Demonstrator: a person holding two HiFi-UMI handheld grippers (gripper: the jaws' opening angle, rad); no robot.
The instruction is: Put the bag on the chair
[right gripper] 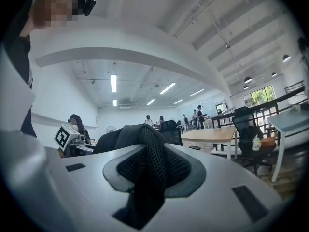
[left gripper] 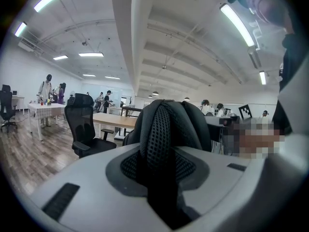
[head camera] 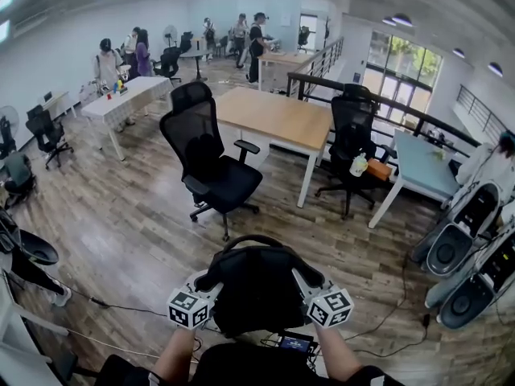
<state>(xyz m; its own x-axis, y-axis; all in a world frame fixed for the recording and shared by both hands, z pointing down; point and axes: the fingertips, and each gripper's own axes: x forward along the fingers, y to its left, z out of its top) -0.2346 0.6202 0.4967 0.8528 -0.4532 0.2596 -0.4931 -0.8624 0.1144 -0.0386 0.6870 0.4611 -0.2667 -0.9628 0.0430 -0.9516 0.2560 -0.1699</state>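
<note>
Left tongs (left gripper: 161,180) and right tongs (right gripper: 145,185) each clamp a mesh strap (left gripper: 161,129) of the bag (head camera: 257,288); soft, saggy, probably light.

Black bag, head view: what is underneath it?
The bag hangs from both straps, clamped by the left gripper and right gripper. Below its edge a small lit screen and loose cables show; the floor straight beneath is covered.

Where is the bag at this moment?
Head view, bottom centre: the bag hangs between the left claw and right claw, both clamped on it, short of the black chair.
</note>
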